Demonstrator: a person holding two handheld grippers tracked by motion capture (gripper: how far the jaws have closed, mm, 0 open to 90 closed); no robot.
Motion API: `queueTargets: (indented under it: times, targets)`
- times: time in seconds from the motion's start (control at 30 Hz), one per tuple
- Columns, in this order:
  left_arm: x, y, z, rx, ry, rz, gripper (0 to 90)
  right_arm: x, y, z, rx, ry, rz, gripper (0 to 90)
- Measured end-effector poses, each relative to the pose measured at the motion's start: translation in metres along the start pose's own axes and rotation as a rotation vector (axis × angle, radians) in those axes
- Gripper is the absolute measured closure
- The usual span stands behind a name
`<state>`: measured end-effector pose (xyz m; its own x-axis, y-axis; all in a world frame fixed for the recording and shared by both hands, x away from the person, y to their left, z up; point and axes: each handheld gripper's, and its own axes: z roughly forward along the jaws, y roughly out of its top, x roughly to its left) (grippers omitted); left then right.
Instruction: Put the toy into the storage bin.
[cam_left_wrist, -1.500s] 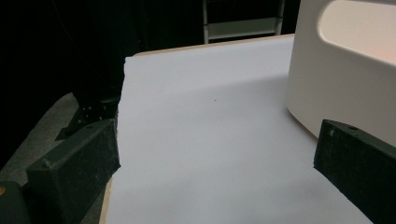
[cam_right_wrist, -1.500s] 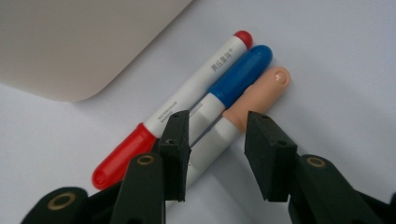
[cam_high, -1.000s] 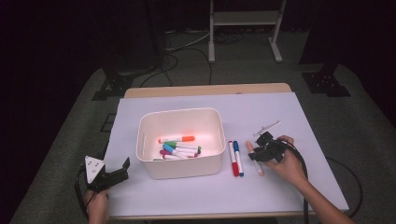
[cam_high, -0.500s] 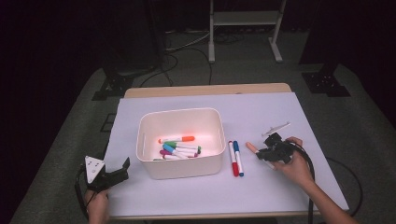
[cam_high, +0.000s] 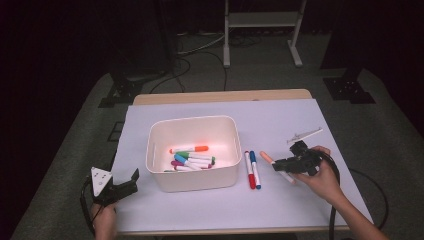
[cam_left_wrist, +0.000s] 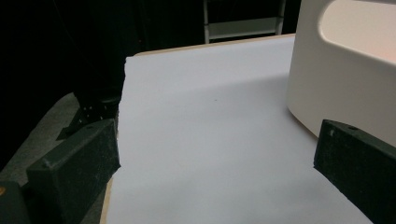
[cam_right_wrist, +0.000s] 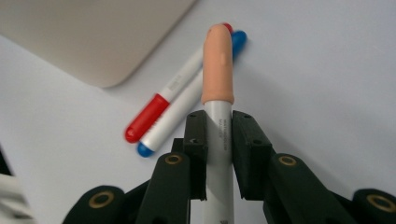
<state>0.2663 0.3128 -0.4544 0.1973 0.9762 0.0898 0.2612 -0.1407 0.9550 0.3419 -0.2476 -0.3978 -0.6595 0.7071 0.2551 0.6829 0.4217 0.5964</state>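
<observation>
The right gripper (cam_right_wrist: 218, 154) is clamped on a peach-capped marker (cam_right_wrist: 217, 79), just beside the red marker (cam_right_wrist: 161, 109) and blue marker (cam_right_wrist: 187, 105).

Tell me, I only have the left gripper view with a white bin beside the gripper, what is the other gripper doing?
Observer: The right gripper is shut on a peach-capped marker.
Operator: Anything else loose on the table?
Observer: A red marker and a blue marker lie side by side between the bin and that gripper.
Operator: Is the bin empty?
Observer: No, several coloured markers lie inside it.
</observation>
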Motion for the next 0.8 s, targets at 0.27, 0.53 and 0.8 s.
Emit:
queueTargets:
  times: [0.27,0.53,0.8]
  targets:
    - [0.000,0.000,0.000,0.002,0.000,-0.001,0.0,0.015,0.013,-0.021,-0.021,0.049,-0.031,75.7]
    - [0.000,0.000,0.000,0.000,-0.001,-0.001,0.0,0.033,0.034,-0.039,-0.032,0.072,-0.093,75.7]
    - [0.000,0.000,0.000,0.001,0.000,-0.003,0.0,0.055,0.060,-0.053,-0.036,0.105,-0.148,75.6]
